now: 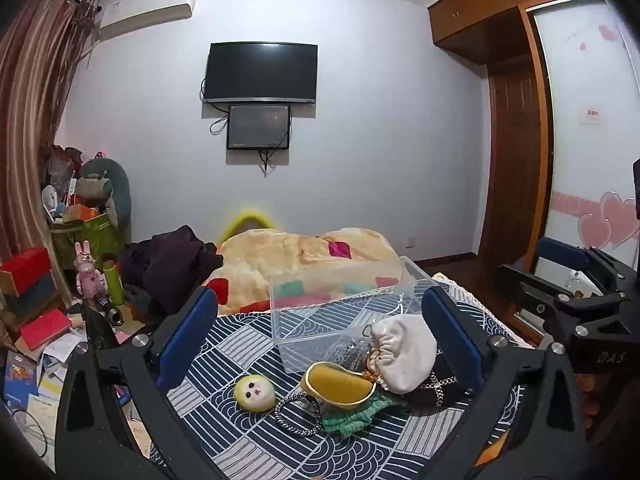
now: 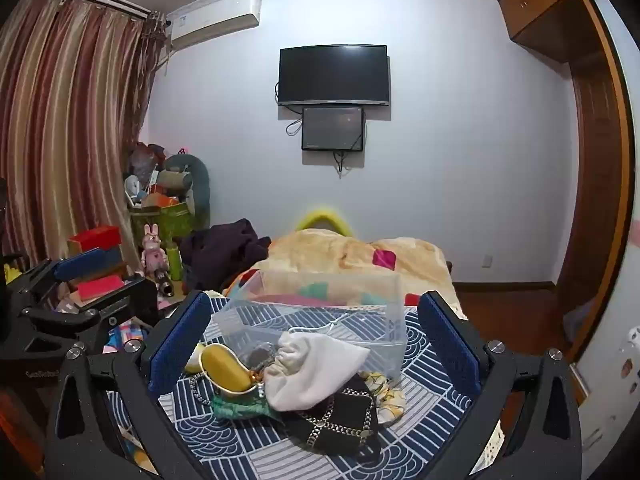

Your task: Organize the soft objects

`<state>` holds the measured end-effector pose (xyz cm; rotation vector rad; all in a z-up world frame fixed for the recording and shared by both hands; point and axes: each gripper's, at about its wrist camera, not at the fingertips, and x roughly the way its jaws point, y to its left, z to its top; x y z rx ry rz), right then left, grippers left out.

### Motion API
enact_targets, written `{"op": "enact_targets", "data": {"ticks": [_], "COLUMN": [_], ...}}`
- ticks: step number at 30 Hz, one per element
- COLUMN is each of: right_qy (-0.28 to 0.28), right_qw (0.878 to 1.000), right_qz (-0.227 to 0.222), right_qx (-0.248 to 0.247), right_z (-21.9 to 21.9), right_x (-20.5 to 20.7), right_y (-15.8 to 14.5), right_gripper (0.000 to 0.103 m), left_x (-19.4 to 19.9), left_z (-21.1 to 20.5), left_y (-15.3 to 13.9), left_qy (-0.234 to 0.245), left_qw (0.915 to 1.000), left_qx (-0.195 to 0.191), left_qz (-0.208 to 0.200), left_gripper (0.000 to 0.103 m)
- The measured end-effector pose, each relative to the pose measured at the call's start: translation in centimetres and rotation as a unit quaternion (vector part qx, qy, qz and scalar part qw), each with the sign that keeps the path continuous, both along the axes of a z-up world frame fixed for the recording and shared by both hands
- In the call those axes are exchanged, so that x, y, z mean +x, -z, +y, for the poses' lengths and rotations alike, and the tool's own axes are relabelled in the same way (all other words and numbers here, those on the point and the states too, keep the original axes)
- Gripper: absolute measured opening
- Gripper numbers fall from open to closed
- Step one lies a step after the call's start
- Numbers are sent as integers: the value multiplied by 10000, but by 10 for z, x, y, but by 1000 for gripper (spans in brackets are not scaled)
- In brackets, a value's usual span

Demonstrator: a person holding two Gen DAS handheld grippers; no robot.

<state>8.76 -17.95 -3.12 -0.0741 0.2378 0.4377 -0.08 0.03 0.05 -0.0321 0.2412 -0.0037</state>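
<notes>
Both the left tool [image 1: 320, 344] and right tool [image 2: 314, 340] gape empty over the bed's near pile, where the white pouch [image 2: 312, 372], light and floppy, looks best pinched at its gathered neck.

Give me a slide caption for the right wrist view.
Open right gripper poised over a white drawstring pouch, yellow pouch and black chained bag before a clear bin.

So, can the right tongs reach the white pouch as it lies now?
Probably yes. The right tongs are open, and the white pouch lies on top of the pile between the fingers, uncovered. The clear box stands behind it, not in the way.
</notes>
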Motion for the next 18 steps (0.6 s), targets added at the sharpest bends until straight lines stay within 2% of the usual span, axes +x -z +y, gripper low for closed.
{"op": "enact_targets", "data": {"ticks": [4,5,8,18], "right_qy": [24,25,3,16], "right_qw": [10000,10000,9999,9999], "right_qz": [-31,-43,-11,-106], "right_qx": [-16,1,103,89], "right_z": [1,0,-3,-4], "right_x": [0,-5,-1,-5], "right_y": [1,-4,-2,-2], "right_gripper": [103,103,103,103], "left_x": [7,1,4,-4], "left_z": [-6,-8,-14,0], "left_y": [-4,-3,-5,-8], "left_qy": [-22,-24,-60,-44], "left_qw": [10000,9999,9998,9997], "left_qx": [88,87,124,29], "left_qz": [32,-102,-140,-234], "left_gripper": [103,103,103,103]}}
